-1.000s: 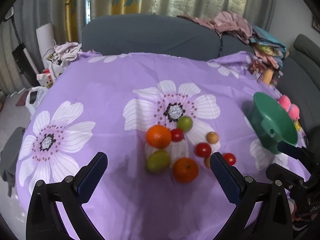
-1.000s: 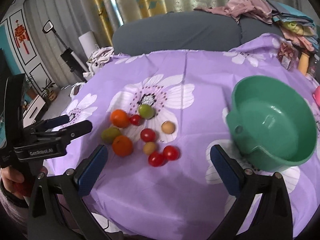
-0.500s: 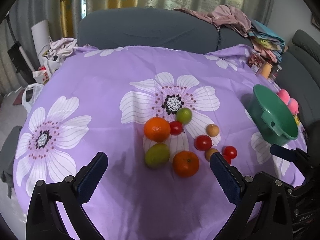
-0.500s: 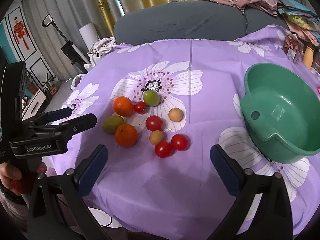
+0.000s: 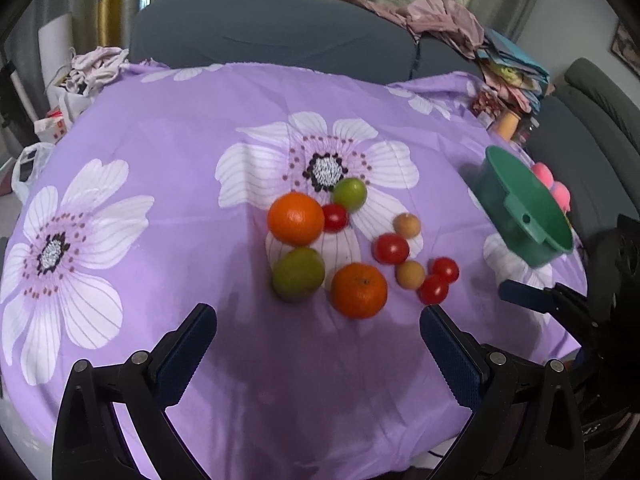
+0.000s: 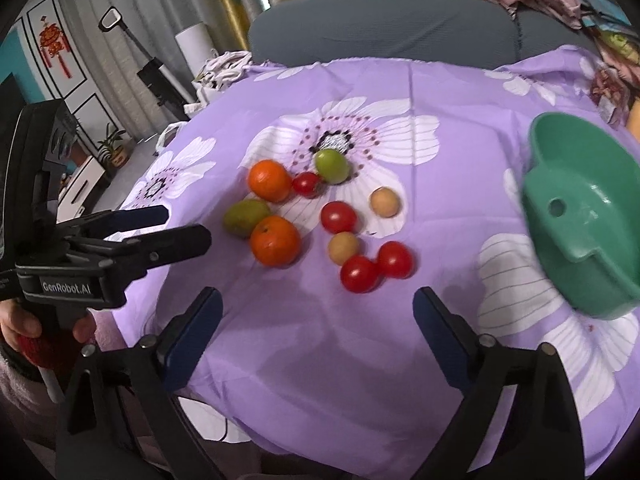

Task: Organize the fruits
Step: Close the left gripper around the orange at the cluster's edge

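While closing, right gripper (image 6: 318, 312) hovers short of fruits (image 6: 320, 216).

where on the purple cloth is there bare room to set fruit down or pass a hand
Bare cloth lies between the fruit cluster and the green bowl, along the near edge under both grippers, and on the far side toward the sofa. It is crowded around the oranges and tomatoes at mid-table.
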